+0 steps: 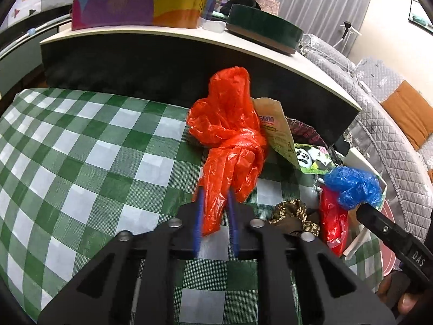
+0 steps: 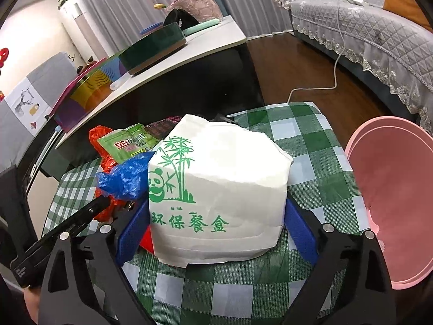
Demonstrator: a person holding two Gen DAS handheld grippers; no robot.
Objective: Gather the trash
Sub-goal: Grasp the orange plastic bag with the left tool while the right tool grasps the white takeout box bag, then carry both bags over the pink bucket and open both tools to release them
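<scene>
While the left gripper (image 1: 215,216) pinches the orange bag (image 1: 230,135), the wide-open right gripper (image 2: 216,216) straddles the box (image 2: 219,178) near the tablecloth edge (image 2: 349,162).

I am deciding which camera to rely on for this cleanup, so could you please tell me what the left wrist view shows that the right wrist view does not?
Only the left wrist view shows the left gripper with its blue fingers closed on the tail of the knotted orange bag, plus a brown patterned cloth.

Only the right wrist view shows the white meal box between the right gripper's wide-set fingers, and the pink basin beside the table.

Both show the blue bag, the green checked tablecloth and the dark green round tin.
</scene>
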